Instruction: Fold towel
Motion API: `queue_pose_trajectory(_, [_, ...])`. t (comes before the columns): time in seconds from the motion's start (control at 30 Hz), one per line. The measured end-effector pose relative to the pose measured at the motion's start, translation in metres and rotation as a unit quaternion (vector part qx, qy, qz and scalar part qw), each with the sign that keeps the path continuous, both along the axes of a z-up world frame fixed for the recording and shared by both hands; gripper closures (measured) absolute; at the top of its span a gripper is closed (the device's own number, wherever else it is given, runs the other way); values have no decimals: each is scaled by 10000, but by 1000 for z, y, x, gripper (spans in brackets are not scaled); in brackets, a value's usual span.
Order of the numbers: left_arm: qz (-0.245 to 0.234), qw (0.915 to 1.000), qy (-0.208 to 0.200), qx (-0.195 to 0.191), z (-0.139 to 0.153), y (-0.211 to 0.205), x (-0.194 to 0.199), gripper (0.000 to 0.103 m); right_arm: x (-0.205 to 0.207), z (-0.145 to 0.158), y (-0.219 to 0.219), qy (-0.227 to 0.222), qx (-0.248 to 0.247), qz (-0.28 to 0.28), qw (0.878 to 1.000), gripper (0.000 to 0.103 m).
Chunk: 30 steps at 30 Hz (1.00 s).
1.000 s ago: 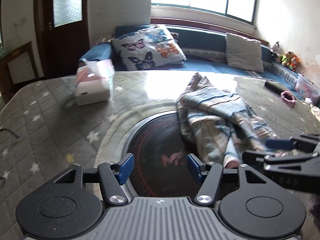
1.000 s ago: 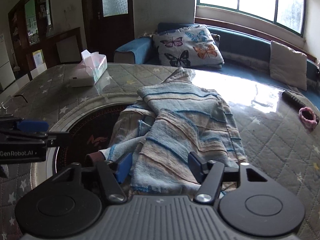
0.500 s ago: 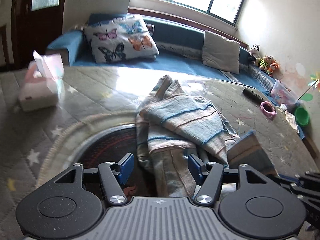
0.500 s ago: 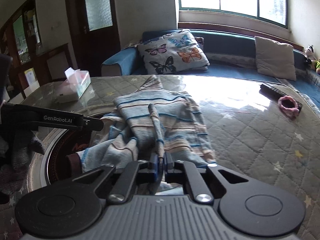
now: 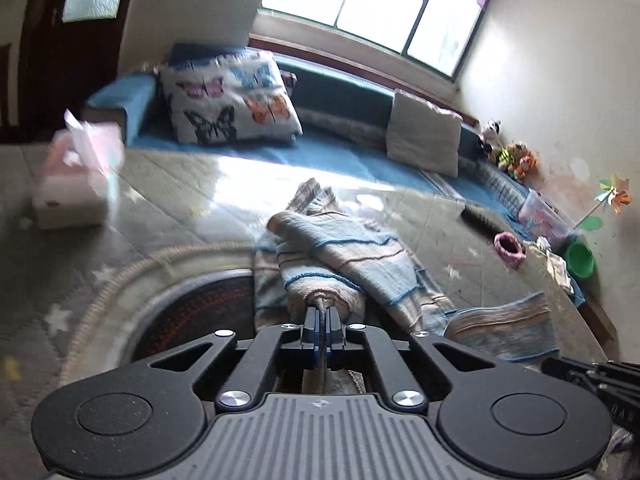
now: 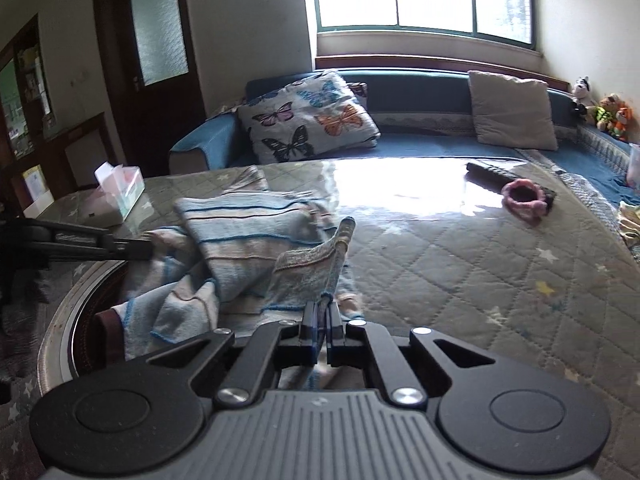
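Observation:
A crumpled striped towel (image 5: 344,248) in blue, beige and white lies on the quilted grey table cover (image 5: 168,208). My left gripper (image 5: 321,320) is shut on a bunched edge of the towel at its near side. In the right wrist view the same towel (image 6: 256,240) lies left of centre, and my right gripper (image 6: 321,320) is shut on another edge, which stands up as a lifted flap (image 6: 320,264). The left gripper (image 6: 136,251) reaches into this view from the left, its tip against the towel.
A tissue box (image 6: 120,196) stands at the table's left. A pink hair tie (image 6: 524,200) and a dark remote (image 6: 492,174) lie at the far right. A dark round inset (image 5: 200,312) lies under the towel's left side. A sofa with cushions (image 6: 308,120) runs behind.
The right gripper shut on the towel edge first, then the left gripper shut on another edge. The right gripper's flap is now raised, and the left view has swung right.

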State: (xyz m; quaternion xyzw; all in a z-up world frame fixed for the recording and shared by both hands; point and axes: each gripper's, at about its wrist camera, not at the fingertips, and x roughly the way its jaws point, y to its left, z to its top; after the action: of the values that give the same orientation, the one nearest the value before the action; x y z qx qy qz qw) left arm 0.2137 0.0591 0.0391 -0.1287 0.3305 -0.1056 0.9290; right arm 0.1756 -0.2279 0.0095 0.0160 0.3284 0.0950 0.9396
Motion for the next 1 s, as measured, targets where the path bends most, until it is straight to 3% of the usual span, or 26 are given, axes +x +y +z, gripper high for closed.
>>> queue_pose_trajectory(0.37, [827,9960,-322,109,41,47,-116,101,-53,20,-70,-314,248,-711,9967,101])
queue_pose_trajectory(0.53, [1199,9927,-54,107,38,66,-177,101,-90,20,-91,-233,268,-817,9960,101])
queue_pose_trajectory(0.73, [1442,9875,609,186,18,82,-214,100,-107,15,-105,-77,178,-886,9959,101])
queue_pose_trajectory(0.87, [1511,9862,578,344,21,88,-210,95,-98,16,-104,-40,160,-767,9969,98])
queue_pose_trajectory(1.0, [1579,9847,547,502,24,94,-205,74,-80,23,-88,-71,57,-452,9989,96])
